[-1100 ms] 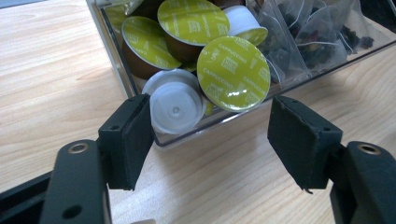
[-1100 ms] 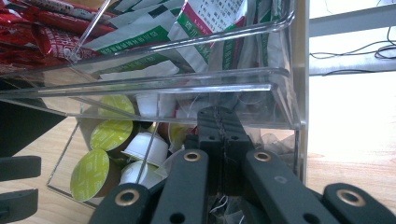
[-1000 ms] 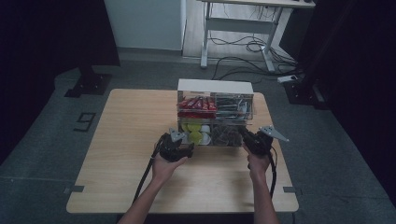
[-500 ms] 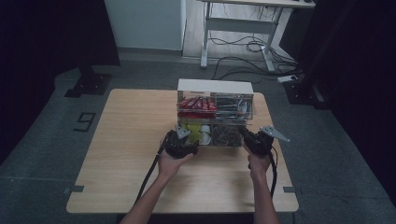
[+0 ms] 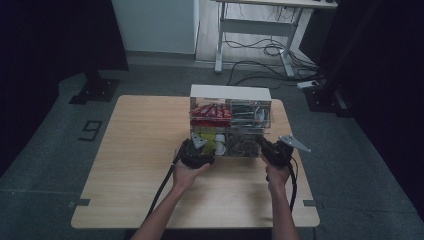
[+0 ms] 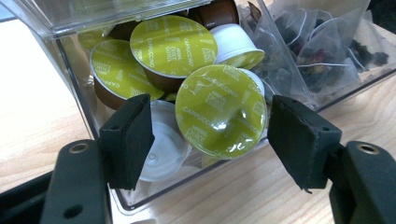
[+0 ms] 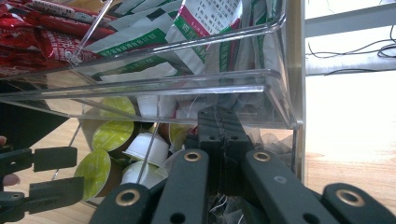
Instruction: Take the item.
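A clear acrylic organiser (image 5: pixel 231 93) stands at the table's far middle. Its lower left compartment holds several coffee capsules with green foil lids. My left gripper (image 5: pixel 202 148) reaches into that compartment and is open. Its pads (image 6: pixel 133 135) stand either side of one green-lidded capsule (image 6: pixel 219 112) without touching it. My right gripper (image 5: pixel 263 146) is at the organiser's lower right front. Its jaws (image 7: pixel 219 122) are shut, tips together just under the clear upper tier's lip (image 7: pixel 140 88); I see nothing between them. The left gripper (image 7: pixel 70 175) also shows open at the left of the right gripper view.
Pyramid tea bags (image 6: pixel 317 51) fill the lower right compartment. The upper tier holds red sachets (image 5: pixel 210 111) and green-and-white packets (image 7: pixel 205 23). Bare wooden table (image 5: pixel 140 165) spreads to the left and in front. A white desk frame and cables (image 5: pixel 260 50) lie on the floor beyond.
My left gripper has edged a little to the right, closer into the capsule compartment. The right gripper has stayed where it was, still shut.
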Available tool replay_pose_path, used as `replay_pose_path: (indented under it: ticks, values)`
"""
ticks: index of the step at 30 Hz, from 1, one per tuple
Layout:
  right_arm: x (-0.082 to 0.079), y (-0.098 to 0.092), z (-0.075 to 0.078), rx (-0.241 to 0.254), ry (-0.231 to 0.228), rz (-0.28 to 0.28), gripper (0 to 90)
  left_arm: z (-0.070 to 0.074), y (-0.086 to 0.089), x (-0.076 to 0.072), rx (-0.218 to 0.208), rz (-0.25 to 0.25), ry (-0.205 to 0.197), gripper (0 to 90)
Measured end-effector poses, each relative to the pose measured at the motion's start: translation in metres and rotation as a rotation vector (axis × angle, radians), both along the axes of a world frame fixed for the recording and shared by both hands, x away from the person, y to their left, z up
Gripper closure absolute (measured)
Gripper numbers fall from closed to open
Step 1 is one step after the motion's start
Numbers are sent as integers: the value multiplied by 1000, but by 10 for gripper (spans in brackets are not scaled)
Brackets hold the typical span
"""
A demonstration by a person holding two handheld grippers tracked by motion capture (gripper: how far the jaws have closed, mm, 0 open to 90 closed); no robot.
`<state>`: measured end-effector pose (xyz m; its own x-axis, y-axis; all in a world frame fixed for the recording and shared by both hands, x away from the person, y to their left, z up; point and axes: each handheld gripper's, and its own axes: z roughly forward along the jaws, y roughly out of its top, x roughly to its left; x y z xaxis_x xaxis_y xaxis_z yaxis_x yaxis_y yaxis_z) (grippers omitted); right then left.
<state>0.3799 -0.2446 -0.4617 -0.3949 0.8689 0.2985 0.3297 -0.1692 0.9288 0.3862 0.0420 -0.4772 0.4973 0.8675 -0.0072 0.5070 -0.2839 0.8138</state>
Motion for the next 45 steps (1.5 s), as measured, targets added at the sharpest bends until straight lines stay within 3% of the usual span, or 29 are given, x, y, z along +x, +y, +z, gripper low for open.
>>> replay_pose_path:
  ticks: [5,18,27,32,45]
  values:
    - [0,0,0,0,0,0,892,-2,-4,2,17,-20,-12,307]
    - [-1,-2,0,6,0,-2,892,-7,-13,8,16,-6,2,290]
    - [-1,-3,0,10,0,-5,892,-10,-20,6,64,5,-49,318]
    - [-1,-4,-1,10,1,-7,892,-11,-20,5,40,3,-48,377]
    - [0,-6,-2,13,4,-13,892,-4,-12,0,-7,-7,-47,384]
